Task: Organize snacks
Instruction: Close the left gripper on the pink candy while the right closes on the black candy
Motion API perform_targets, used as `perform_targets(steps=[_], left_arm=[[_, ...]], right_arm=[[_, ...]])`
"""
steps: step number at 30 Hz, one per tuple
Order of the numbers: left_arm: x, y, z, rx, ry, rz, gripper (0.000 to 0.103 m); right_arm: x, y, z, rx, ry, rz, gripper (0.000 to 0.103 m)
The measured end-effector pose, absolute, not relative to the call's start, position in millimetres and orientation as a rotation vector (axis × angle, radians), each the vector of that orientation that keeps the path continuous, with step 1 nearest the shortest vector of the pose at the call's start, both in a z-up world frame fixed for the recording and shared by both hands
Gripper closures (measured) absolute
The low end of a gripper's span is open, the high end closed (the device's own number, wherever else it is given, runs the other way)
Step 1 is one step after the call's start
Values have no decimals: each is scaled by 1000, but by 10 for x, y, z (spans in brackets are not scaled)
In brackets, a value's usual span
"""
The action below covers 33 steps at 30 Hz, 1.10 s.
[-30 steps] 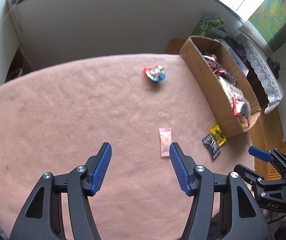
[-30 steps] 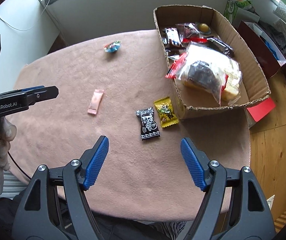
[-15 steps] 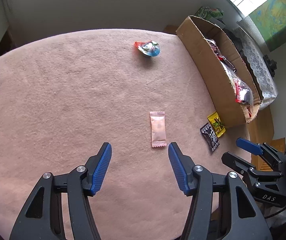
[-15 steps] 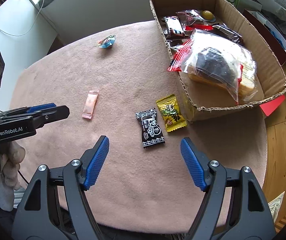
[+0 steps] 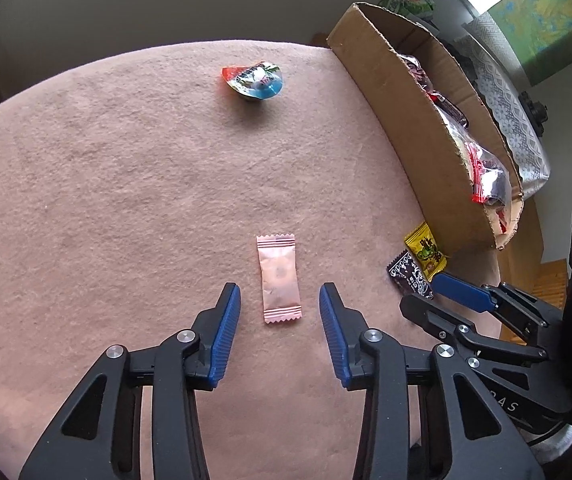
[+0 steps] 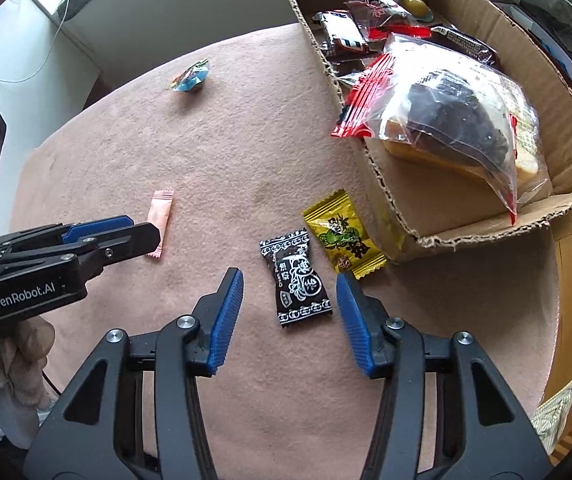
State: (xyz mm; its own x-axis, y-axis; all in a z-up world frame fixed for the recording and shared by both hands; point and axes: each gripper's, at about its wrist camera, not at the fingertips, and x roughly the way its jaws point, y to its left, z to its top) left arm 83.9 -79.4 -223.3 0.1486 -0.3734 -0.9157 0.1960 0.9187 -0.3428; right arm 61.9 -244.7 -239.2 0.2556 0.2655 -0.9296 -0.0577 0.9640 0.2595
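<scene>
A pink sachet [image 5: 279,279] lies flat on the pink cloth. My left gripper [image 5: 279,300] is open with its blue fingers on either side of the sachet's near end, not touching it. A black candy packet [image 6: 296,277] lies between the open fingers of my right gripper [image 6: 290,280], also untouched. A yellow candy packet [image 6: 343,235] lies beside it against the cardboard box [image 6: 402,216]. A red and blue snack cup [image 5: 254,80] sits further back. The pink sachet also shows in the right wrist view [image 6: 160,218], partly behind the left gripper [image 6: 141,236].
The cardboard box [image 5: 406,128] at the table's right side holds several wrapped snacks and a bagged cake [image 6: 446,128]. The round table's edge [image 6: 542,320] drops to a wooden floor on the right. A wall stands behind the table.
Both grippers have moved forward and down. The left one now straddles the pink sachet, the right one straddles the black packet. Both sets of jaws have narrowed a little but stay open.
</scene>
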Motion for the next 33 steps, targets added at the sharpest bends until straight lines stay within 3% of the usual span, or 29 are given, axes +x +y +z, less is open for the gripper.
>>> perform_targets(steps=[9, 11, 16, 18, 33], left_arm=[[901, -827, -2253, -140, 1361, -413, 66], [901, -865, -2250, -124, 1359, -416, 71], [865, -894, -2251, -71, 1337, -387, 87], [851, -868, -2256, -71, 1329, -385, 90], [837, -883, -2244, -48, 1311, -393, 91]], right_arm=[[732, -2312, -2491, 138, 1317, 232, 53], [749, -2203, -2499, 97, 1325, 234, 53], [712, -2055, -2519, -2, 1325, 222, 73], [700, -2051, -2521, -1, 1325, 219, 75], [654, -2180, -2479, 46, 1322, 221, 76]])
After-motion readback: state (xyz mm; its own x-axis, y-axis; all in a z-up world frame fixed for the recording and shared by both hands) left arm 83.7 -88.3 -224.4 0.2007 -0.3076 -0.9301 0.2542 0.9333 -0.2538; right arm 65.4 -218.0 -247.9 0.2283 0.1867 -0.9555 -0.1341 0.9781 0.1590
